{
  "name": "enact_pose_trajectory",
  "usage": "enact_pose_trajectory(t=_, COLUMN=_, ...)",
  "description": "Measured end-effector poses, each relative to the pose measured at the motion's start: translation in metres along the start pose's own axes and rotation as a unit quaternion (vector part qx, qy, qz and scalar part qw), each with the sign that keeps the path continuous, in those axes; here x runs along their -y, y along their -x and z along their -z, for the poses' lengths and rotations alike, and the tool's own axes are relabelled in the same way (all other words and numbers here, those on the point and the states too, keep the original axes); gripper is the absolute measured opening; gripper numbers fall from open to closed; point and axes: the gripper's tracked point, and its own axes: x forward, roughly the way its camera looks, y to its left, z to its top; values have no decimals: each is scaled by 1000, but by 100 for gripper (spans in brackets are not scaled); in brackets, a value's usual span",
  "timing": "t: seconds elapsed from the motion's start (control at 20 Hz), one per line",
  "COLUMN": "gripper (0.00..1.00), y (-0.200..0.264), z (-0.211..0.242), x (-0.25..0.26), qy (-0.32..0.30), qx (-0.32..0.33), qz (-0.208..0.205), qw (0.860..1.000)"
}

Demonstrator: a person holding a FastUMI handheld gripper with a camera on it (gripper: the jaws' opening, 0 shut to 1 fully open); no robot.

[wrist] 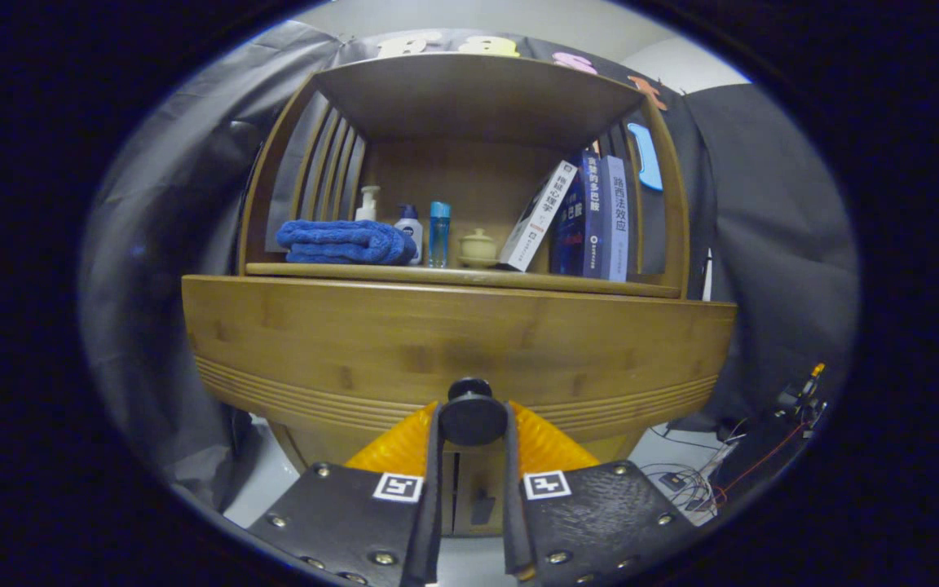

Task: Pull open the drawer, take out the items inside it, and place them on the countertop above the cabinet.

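A wooden cabinet stands right in front of me, its drawer front (453,346) a broad bamboo panel with grooved lines along its lower edge. A round dark knob (472,414) sticks out from the middle of that panel. My gripper (472,420) is shut on the knob, one finger pressing each side of it. The drawer's inside is hidden behind the panel. Above it runs the countertop (469,277), a wooden ledge under an open shelf niche.
On the countertop sit a folded blue towel (346,242), a pump bottle (367,204), two small bottles (438,234), a lidded cup (478,244) and several books (592,216), one leaning. Cables and gear (763,456) lie on the floor right of the cabinet.
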Motion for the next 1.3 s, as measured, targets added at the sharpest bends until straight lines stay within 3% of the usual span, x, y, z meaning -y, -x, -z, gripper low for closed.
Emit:
enact_pose_trajectory(t=0.75, gripper=31, y=115, z=30, x=-4, qy=10, qx=-12, qz=-5, qw=1000)
enact_pose_trajectory(t=1.0, gripper=31, y=131, z=36, x=-5, qy=-18, qx=-32, qz=-13, qw=999)
enact_pose_trajectory(t=1.1, gripper=31, y=131, z=37, x=-4, qy=5, qx=-29, qz=-11, qw=999)
enact_pose_trajectory(t=1.3, gripper=59, y=147, z=15, x=-9, qy=-15, qx=-11, qz=-19, qw=1000)
